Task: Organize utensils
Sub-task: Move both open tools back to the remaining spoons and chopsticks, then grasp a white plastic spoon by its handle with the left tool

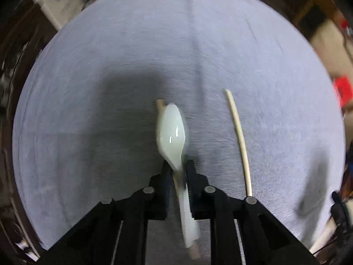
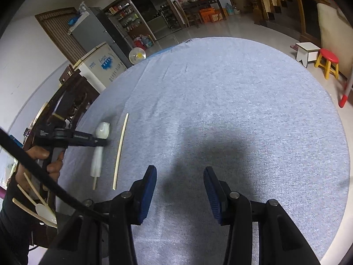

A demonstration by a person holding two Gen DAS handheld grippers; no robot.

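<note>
A white ceramic spoon (image 1: 171, 128) lies lengthwise over a pale wooden chopstick (image 1: 159, 104), whose ends stick out past the bowl and the handle. My left gripper (image 1: 177, 165) is shut on the spoon's neck and points steeply down at the cloth. A second chopstick (image 1: 238, 141) lies alone just to the right of the spoon. In the right wrist view the spoon (image 2: 102, 130), the left gripper (image 2: 103, 142) and the lone chopstick (image 2: 120, 150) sit at the table's left. My right gripper (image 2: 179, 172) hovers open over bare cloth, with nothing between its fingers.
A grey-blue cloth (image 2: 231, 110) covers the round table. Past its left edge, by the person's hand (image 2: 53, 161), are more chopsticks and a white spoon (image 2: 45, 213). A dark wooden chair (image 2: 72, 95) stands at the left edge. A red stool (image 2: 328, 61) stands on the floor far right.
</note>
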